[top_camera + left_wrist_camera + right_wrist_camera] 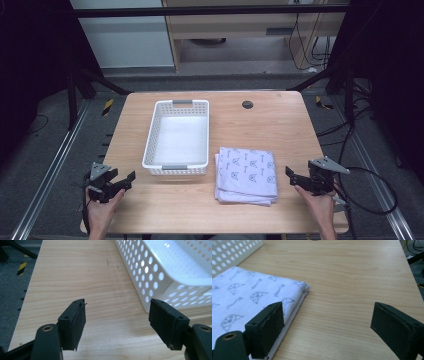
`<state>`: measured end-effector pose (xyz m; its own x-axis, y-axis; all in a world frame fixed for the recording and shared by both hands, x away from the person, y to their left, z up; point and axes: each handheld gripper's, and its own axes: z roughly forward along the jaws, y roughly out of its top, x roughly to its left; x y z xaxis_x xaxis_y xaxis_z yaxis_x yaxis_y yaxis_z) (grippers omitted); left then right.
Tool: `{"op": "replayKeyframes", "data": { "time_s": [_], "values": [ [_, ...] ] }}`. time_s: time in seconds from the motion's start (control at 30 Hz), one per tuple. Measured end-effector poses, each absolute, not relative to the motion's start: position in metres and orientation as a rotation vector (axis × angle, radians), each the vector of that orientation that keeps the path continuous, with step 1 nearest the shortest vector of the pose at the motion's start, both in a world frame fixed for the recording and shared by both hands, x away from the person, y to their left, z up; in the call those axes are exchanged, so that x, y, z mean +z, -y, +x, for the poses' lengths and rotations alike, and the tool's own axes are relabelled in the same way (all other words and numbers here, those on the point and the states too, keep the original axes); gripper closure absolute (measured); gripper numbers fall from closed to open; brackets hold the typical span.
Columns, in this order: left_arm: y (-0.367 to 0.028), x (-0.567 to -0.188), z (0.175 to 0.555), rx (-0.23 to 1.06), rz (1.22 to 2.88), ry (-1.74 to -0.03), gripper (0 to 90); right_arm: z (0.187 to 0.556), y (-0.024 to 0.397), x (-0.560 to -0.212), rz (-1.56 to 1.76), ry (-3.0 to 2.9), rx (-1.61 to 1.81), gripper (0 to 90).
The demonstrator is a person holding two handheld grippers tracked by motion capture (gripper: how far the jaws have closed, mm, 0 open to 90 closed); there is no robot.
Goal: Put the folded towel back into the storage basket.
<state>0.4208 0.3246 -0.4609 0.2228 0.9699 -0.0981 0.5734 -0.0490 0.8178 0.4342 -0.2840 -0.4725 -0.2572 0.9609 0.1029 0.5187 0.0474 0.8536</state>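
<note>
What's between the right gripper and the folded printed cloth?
Nothing: bare wooden table separates the right gripper from the folded white printed cloth, seen in the high view.

I'm looking down on a light wooden table (250, 125) with a rounded rectangular top and a visible grain. A white perforated basket (155, 135) sits directly on it, left of centre, its long side running away from me; its grey-handled near end is close to the middle of the table's depth. Just beside the basket, to its right and nearer to me, lies a folded cloth (246, 175), pale lilac-white with a small grey printed pattern, flat on the wood, close to the basket's near right corner. Near the far edge I see a small dark round cap (247, 104) set into the tabletop.
</note>
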Motion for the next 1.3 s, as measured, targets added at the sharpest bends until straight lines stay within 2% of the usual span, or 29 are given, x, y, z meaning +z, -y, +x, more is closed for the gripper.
{"op": "replayKeyframes", "data": {
  "time_s": [0.4, 1.3],
  "values": [
    [-0.315, -0.443, 0.404, 0.628, 1.638, -1.34, 30.8, 0.428, 0.274, -0.466, 1.444, -1.851, 1.164, 17.4],
    [-0.269, -0.426, 0.403, 0.573, 1.673, -1.224, 31.5, 0.428, 0.261, -0.442, 1.396, -1.859, 1.266, 22.5]
  ]
}}
